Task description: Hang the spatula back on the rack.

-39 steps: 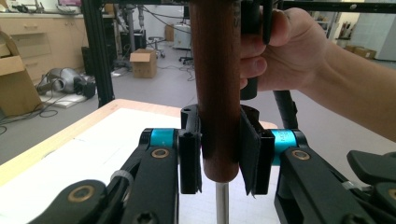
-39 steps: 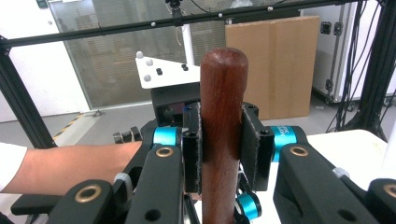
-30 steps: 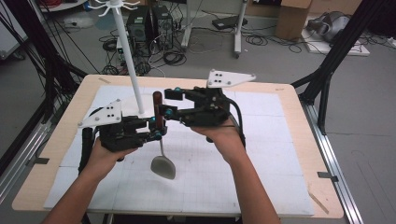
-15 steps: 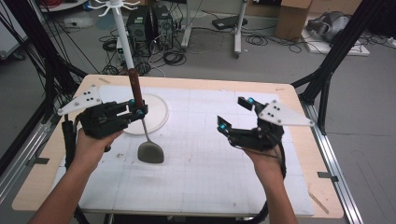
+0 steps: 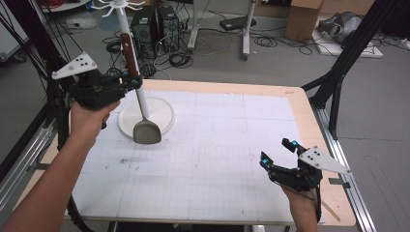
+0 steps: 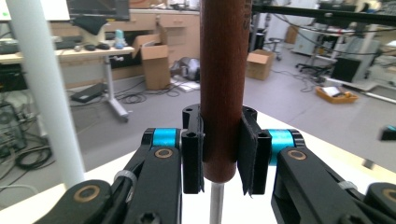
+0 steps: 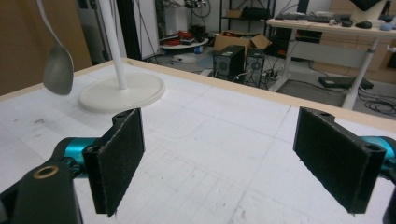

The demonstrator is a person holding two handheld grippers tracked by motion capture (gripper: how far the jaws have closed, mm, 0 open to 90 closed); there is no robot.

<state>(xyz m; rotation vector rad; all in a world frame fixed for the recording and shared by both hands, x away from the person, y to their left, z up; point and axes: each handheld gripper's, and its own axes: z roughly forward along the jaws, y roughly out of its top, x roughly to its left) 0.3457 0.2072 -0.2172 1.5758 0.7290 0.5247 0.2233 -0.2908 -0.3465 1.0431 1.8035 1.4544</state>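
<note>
1. Your left gripper (image 6: pixel 222 154) has its jaws clamped on the lower end of the brown wooden handle (image 6: pixel 224 84) of the spatula (image 5: pixel 140 104), just above where the thin metal shaft leaves the wood. The handle stands upright between the pads, so the blade hangs straight below.

2. That low grip leaves most of the handle free above the jaws. I judge this suits hanging the spatula on a hook of the rack, if the top end carries a hole; the frames do not let you see one.

3. The spatula's grey blade (image 5: pixel 147 132) is off the desk (image 5: pixel 217 159), in front of the rack's round white base (image 5: pixel 162 112) in the high view. The right gripper view shows it at upper left, clear of the surface.

4. Your right gripper (image 5: pixel 278 151) sits well apart from the spatula, low over the near right of the desk. Its jaws have just been opening and now stand wide, with nothing between them. That leaves the spatula entirely to your left hand (image 5: pixel 89 121).

5. The white rack pole (image 5: pixel 126 29) rises just beside the handle, with hooks (image 5: pixel 118 6) at its top, above the spatula's upper end.

6. There are no containers on the desk; the rack base carries nothing but its pole.
</note>
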